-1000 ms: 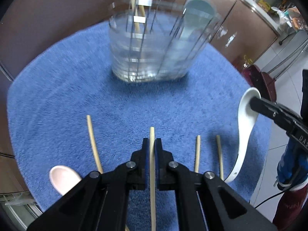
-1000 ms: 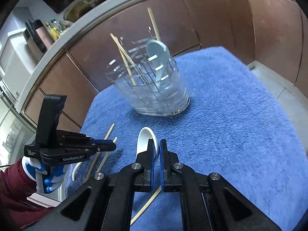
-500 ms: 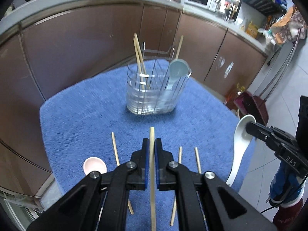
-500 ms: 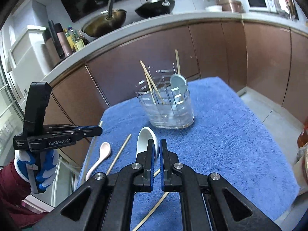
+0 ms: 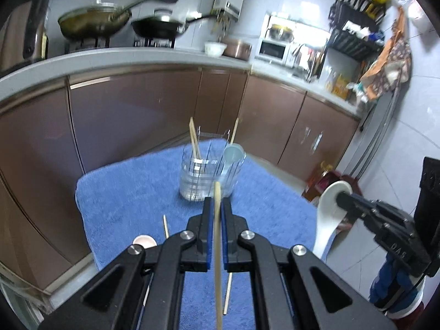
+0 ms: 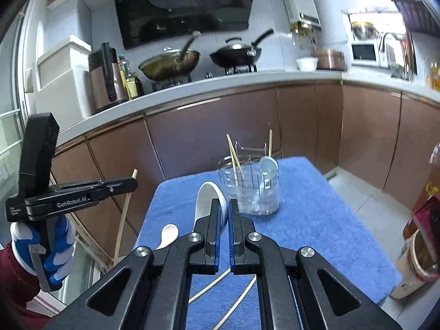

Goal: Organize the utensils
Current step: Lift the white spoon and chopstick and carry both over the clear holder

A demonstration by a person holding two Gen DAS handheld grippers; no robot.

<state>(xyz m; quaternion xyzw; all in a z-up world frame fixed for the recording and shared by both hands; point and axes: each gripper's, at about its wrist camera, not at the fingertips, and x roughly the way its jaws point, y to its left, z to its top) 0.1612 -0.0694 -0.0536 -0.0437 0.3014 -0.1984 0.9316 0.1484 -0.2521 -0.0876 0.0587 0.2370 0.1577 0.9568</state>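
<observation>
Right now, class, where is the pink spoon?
The pink spoon lies on the blue towel near its left edge, just left of the right hand-held gripper.

White spoon (image 6: 206, 200) in right gripper (image 6: 225, 206); chopstick (image 6: 125, 211) in left gripper (image 6: 129, 184)

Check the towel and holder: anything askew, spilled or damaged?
Nothing spilled or broken. The wire holder stands upright on the blue towel. Loose chopsticks and a pink spoon lie scattered at mixed angles, unsorted. The left hand-held gripper clamps a chopstick; the right a white spoon.
</observation>
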